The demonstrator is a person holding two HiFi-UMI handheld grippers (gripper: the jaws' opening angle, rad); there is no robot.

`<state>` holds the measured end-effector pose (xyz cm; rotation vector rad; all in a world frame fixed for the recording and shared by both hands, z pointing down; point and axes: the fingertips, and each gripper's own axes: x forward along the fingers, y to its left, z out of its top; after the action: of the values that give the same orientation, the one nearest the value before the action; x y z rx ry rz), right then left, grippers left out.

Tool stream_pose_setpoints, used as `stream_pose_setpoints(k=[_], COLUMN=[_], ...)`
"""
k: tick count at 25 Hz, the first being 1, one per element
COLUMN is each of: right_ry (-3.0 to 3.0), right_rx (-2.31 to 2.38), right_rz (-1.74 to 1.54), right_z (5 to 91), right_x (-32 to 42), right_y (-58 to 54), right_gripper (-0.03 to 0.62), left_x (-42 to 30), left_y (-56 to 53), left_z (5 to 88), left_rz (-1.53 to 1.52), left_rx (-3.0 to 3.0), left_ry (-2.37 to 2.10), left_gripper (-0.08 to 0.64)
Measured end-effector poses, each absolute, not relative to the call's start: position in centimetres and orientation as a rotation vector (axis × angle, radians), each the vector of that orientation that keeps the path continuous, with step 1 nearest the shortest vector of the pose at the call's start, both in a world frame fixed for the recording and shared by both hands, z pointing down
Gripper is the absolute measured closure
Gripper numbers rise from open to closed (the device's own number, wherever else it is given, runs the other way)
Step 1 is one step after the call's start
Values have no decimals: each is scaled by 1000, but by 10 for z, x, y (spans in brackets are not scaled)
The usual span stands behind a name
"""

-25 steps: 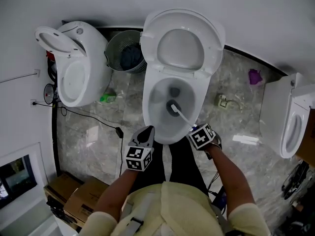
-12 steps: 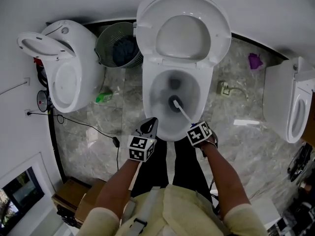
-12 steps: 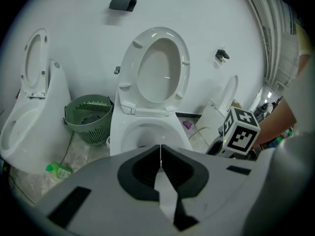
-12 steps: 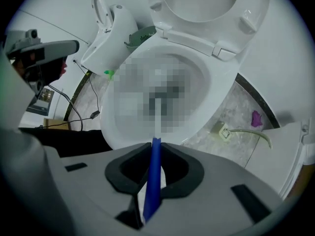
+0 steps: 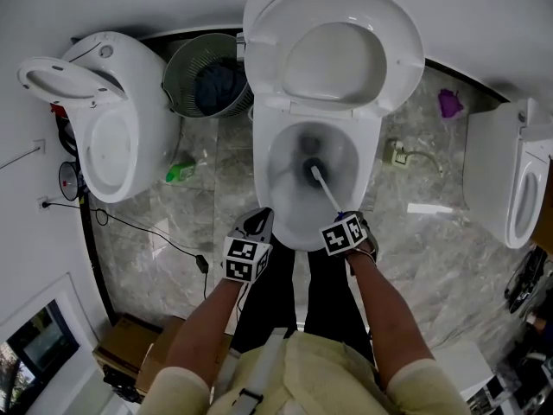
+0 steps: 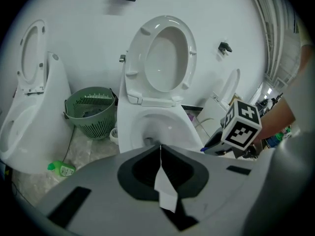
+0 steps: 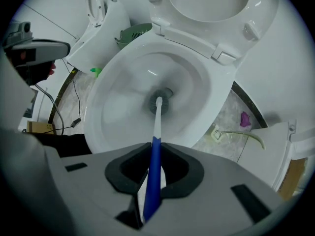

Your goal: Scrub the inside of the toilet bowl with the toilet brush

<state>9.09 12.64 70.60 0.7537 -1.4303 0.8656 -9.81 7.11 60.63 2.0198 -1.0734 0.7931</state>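
- Left gripper (image 5: 257, 225): jaws were pressed together with nothing between them; it hung at the near rim of the toilet bowl (image 5: 263, 188).
- Right gripper (image 5: 342, 221): jaws were clamped on the toilet brush (image 5: 322, 190) handle, just beside the same rim.
- Left forearm (image 5: 203, 327) and right forearm (image 5: 384, 318): both were bare and reached toward the bowl.

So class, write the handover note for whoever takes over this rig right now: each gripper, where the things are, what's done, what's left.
Left gripper: jaws together, empty, held at the near edge of the toilet bowl.
Right gripper: shut on the blue handle of the toilet brush.
Brush head sits at the drain at the bottom of the bowl; the lid is raised.
Done: brush gripped and in the bowl. How much has been scrubbed cannot be told.
Left: probably work the brush round the bowl walls and up under the rim.
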Motion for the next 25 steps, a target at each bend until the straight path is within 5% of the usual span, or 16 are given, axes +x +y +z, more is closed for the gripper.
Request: stream_pose_setpoints(k=[8, 25], right_ry=[-1348, -1443], right_rx=[667, 701], right_rz=[763, 1118], right_z=[724, 722], right_x=[94, 56], right_y=[111, 107], right_gripper=[520, 519], left_x=[-92, -101], left_y=[69, 70], left_z=[614, 625], left_rz=[775, 768], left_rx=[2029, 1993], left_ry=[-1047, -1079], left_gripper=[541, 541])
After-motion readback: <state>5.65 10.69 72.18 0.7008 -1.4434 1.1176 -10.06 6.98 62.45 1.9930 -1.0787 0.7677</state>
